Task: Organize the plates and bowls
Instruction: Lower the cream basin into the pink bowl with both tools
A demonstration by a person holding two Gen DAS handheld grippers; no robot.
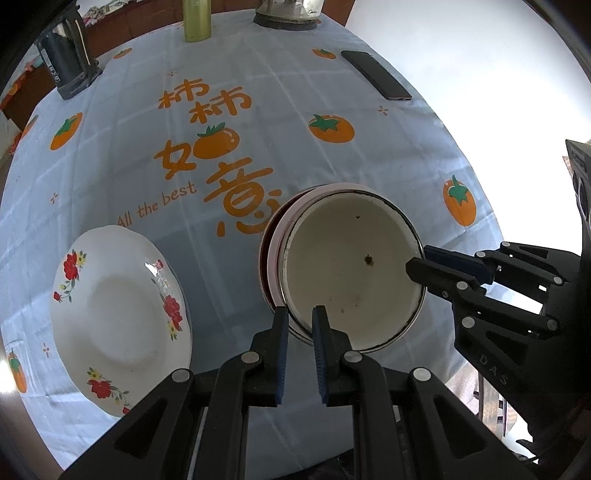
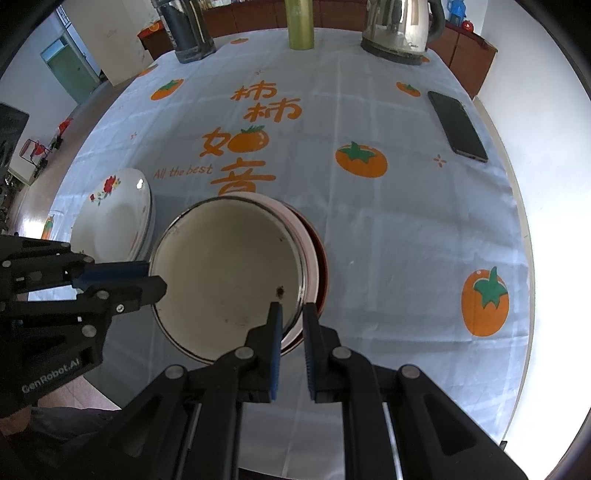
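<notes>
A stack of bowls (image 1: 351, 266) stands on the table; the top one is cream enamel with a dark rim, with pink and red rims below it. My left gripper (image 1: 300, 314) is shut on the stack's near rim. My right gripper (image 2: 291, 308) is shut on the stack (image 2: 229, 273) at its right rim. Each gripper shows in the other's view, the right one (image 1: 421, 260) and the left one (image 2: 157, 277), one finger inside the bowl and one outside. A white plate with red flowers (image 1: 118, 317) lies left of the stack, also in the right wrist view (image 2: 114, 218).
The round table (image 2: 406, 221) has a pale blue cloth with orange persimmon prints. A black phone (image 2: 458, 125) lies at the far right. A green bottle (image 2: 300, 24), a steel kettle (image 2: 399, 29) and a dark jug (image 2: 188, 29) stand at the far edge.
</notes>
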